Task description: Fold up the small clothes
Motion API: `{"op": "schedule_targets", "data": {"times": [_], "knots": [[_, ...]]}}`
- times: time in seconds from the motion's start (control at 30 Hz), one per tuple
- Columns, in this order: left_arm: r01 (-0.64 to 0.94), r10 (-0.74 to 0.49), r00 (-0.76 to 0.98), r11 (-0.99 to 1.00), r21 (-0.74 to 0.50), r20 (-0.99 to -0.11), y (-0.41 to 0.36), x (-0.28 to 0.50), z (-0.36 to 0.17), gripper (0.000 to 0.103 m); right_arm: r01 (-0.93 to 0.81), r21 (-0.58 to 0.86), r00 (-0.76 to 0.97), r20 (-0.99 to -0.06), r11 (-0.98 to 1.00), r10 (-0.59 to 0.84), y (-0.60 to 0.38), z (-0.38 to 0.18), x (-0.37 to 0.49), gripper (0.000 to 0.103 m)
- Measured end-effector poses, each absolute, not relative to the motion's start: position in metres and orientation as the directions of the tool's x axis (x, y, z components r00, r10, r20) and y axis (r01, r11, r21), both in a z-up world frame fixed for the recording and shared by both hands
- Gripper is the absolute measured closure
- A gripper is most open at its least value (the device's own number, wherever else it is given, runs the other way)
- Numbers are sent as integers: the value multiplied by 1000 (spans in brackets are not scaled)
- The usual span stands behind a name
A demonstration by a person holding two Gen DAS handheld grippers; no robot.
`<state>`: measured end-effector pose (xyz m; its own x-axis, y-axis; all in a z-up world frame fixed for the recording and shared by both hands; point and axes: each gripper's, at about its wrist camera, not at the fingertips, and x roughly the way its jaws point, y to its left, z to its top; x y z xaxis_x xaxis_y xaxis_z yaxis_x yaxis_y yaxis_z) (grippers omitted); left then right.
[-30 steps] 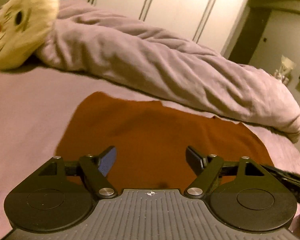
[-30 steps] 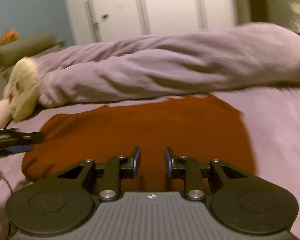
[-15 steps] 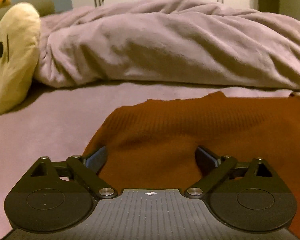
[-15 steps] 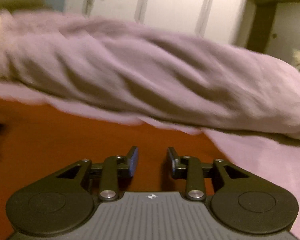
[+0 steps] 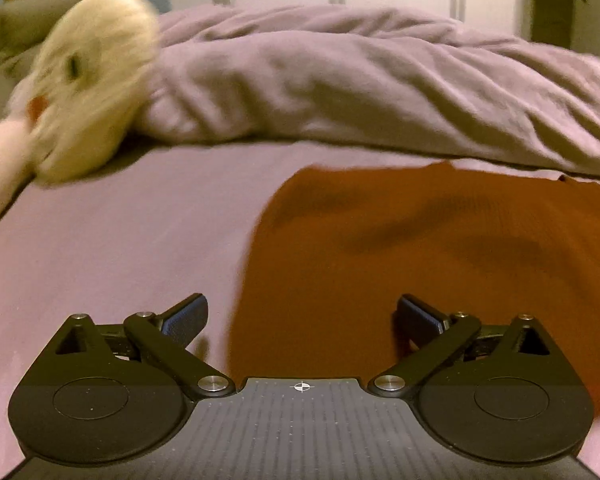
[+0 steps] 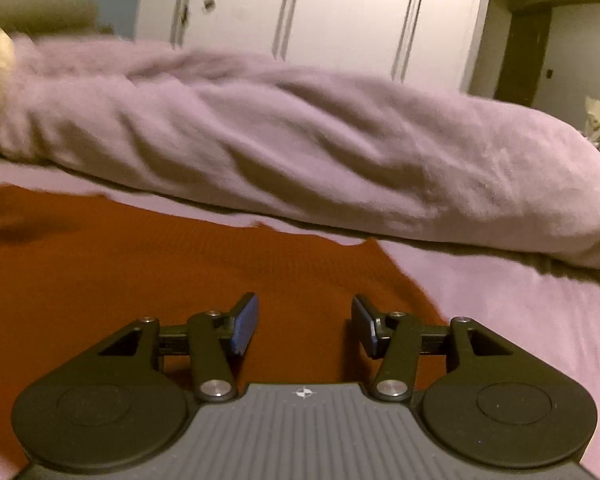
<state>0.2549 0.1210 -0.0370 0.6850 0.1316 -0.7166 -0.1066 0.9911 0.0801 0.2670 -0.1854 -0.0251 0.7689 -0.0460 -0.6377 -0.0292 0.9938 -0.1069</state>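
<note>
A rust-brown knitted garment (image 5: 440, 248) lies flat on the lilac bed sheet (image 5: 120, 248). In the left wrist view my left gripper (image 5: 302, 314) hangs wide open over the garment's near left edge, nothing between its fingers. The same garment (image 6: 172, 280) fills the lower left of the right wrist view, its right edge running down beside my right gripper (image 6: 304, 322). That gripper's jaws are opening above the cloth near its right side, with nothing pinched between them.
A bunched lilac duvet (image 5: 360, 88) lies across the bed behind the garment, also as the duvet (image 6: 300, 152) in the right wrist view. A cream plush toy (image 5: 88, 88) rests at the far left. White wardrobe doors (image 6: 320, 12) stand beyond.
The left gripper has spread wider and shifted left to the garment's left edge. The right gripper has swung toward the garment's right edge and its jaws have parted further.
</note>
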Motion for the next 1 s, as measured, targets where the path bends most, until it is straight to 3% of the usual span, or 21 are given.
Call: {"op": "schedule_targets", "data": {"times": [0.2, 0.27, 0.33, 0.43, 0.53, 0.67, 0.83, 0.93, 0.97, 1.0], "knots": [[-222, -17, 638, 954, -204, -770, 167, 207, -31, 0, -132, -30, 776, -625, 991, 84, -139, -16, 207, 55], [-243, -91, 627, 921, -305, -774, 179, 207, -33, 0, -154, -28, 765, -636, 988, 101, -124, -20, 206, 75], [-253, -143, 623, 893, -372, -769, 187, 211, -36, 2, -184, -75, 761, -642, 980, 94, -114, -27, 209, 81], [-251, -178, 618, 879, -406, -766, 192, 221, -40, 6, -230, -168, 751, -657, 959, 65, -105, -43, 212, 81], [-220, -223, 596, 878, -424, -771, 193, 235, -44, 7, -220, -124, 732, -676, 968, 80, -108, -30, 213, 81], [-184, -308, 575, 854, -486, -758, 194, 256, -41, 31, -198, -57, 732, -673, 979, 108, -120, -17, 202, 80], [-197, -360, 541, 825, -530, -760, 193, 279, -55, 30, -195, -31, 737, -665, 980, 126, -126, -9, 182, 80], [-250, -400, 532, 768, -590, -746, 203, 290, -62, 62, -195, -4, 739, -658, 981, 144, -128, -4, 174, 78], [-274, -401, 523, 757, -593, -753, 206, 291, -65, 79, -197, 3, 741, -654, 980, 151, -128, -2, 173, 77], [-285, -420, 514, 738, -611, -748, 209, 294, -66, 80, -198, 6, 741, -653, 980, 154, -128, -2, 171, 77]]}}
